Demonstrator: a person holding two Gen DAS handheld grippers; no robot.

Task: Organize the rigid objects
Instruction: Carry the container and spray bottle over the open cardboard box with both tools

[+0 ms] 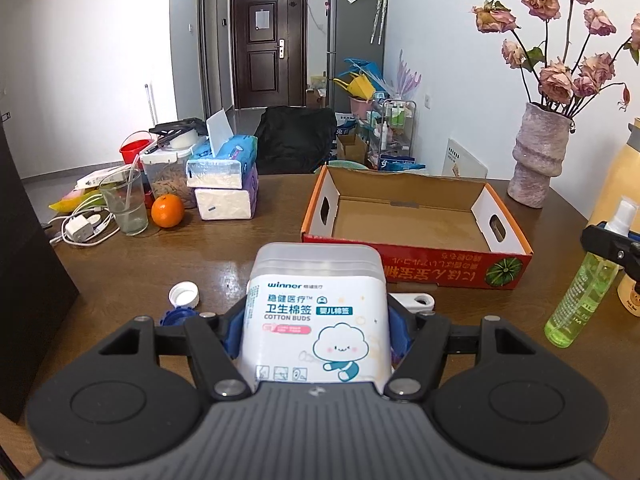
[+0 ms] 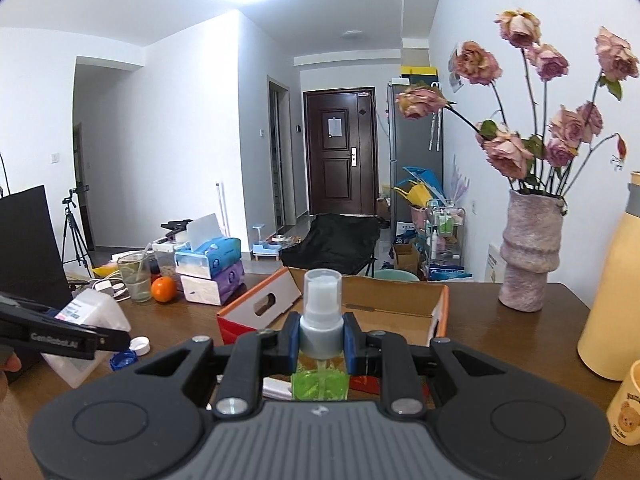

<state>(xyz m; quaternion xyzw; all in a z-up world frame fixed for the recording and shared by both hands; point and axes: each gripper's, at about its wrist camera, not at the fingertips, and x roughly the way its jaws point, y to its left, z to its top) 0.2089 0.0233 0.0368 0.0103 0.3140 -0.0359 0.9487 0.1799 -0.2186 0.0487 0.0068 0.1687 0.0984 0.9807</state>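
Left gripper (image 1: 316,320) fingers pinch the cotton buds box (image 1: 318,312), held clear above the table (image 1: 224,256). Right gripper (image 2: 322,340) fingers clamp the green spray bottle (image 2: 320,384) at its neck. Cardboard tray (image 1: 416,248) lies just beyond, empty. Judgement: carry each over the near wall, lower until seated, release one at a time, bottle laid flat to avoid toppling.

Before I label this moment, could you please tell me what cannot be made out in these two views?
- Base of the cotton buds box: hidden behind the left gripper body, left wrist view.
- Lower half of the green spray bottle: covered by the right gripper, right wrist view.
- Near inside floor of the cardboard box: blocked by its front wall.
- Yellow flask: cut off by the right edge.
- Whether either held item touches the table: unclear.
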